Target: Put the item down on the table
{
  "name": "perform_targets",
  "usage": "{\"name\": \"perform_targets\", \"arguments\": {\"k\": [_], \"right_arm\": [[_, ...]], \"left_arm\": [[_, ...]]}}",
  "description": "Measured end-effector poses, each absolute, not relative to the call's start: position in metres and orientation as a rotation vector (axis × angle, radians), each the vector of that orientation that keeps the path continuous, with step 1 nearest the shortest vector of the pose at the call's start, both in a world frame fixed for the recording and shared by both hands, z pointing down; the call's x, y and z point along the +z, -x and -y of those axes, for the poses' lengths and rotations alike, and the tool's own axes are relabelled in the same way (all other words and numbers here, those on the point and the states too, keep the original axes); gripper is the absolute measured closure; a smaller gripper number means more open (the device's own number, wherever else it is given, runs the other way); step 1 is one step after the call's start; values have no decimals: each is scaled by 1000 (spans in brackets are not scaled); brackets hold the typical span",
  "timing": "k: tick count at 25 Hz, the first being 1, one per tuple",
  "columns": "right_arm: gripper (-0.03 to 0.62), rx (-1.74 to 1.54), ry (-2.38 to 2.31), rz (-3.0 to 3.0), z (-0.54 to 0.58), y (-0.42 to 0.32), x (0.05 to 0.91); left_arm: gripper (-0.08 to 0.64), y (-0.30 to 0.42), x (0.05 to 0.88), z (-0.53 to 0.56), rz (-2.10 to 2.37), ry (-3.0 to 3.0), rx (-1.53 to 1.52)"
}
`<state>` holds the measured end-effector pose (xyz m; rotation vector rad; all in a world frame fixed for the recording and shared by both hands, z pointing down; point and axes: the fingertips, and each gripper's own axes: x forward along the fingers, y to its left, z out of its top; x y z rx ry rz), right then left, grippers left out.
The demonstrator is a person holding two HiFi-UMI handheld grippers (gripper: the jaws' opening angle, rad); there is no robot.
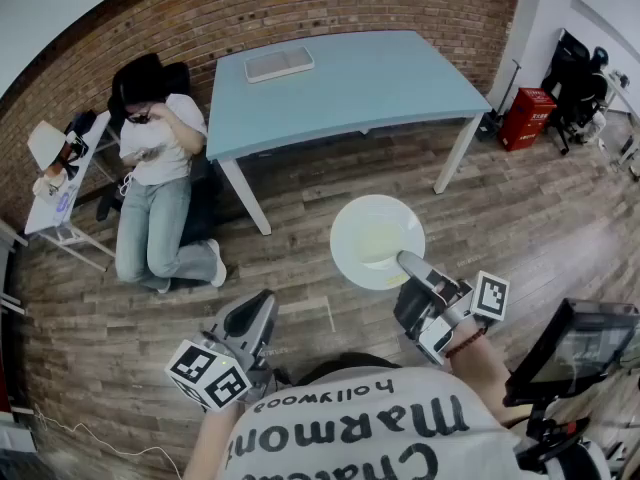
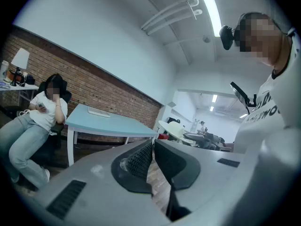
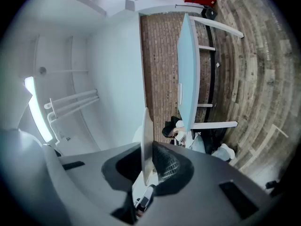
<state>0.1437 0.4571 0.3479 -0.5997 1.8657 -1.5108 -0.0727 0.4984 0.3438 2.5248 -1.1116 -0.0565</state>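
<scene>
In the head view a round white plate (image 1: 372,236) hangs above the wooden floor, well short of the light blue table (image 1: 400,78). My right gripper (image 1: 408,263) is shut on the plate's near rim. In the right gripper view the plate (image 3: 146,140) shows edge-on, pinched between the two dark pads of the right gripper (image 3: 149,164), with the table (image 3: 188,65) far off. My left gripper (image 1: 255,313) is low at the left, held close to my body. In its own view the left gripper (image 2: 153,149) has its jaws together with nothing between them.
A flat white object (image 1: 279,64) lies on the table's far left corner. A person (image 1: 155,178) sits left of the table, beside a small white side table (image 1: 55,208) with a lamp. A red box (image 1: 527,116) and black chairs stand at the right. A dark screen (image 1: 575,348) is near my right elbow.
</scene>
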Motion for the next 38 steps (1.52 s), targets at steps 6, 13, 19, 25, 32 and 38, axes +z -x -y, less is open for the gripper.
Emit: {"name": "perform_targets", "arguments": {"k": [6,13,19,25,32,38], "right_arm": [[549,-1510,583,-1877,-456,-140,347],[549,-1474,555,-1828,-451,-132,344],[549,-1479,545,-1814,-448,-116,340],[549,-1475,560,-1874,-454,-111,332],[549,-1444,513,-1907,-469,-77,337],[549,-1452,501,-1893,-456,-76,335]], "left_arm": [[540,74,343,-498,1112,-2531,-62],[540,89,345,-494,1113,-2542,-76],[540,106,346,-492,1128,-2573,-52],[540,117,341,-498,1112,-2562,-85],[540,157,370,-507,1124,-2546,-57],[540,161,372,-500,1139,-2524,-97]]}}
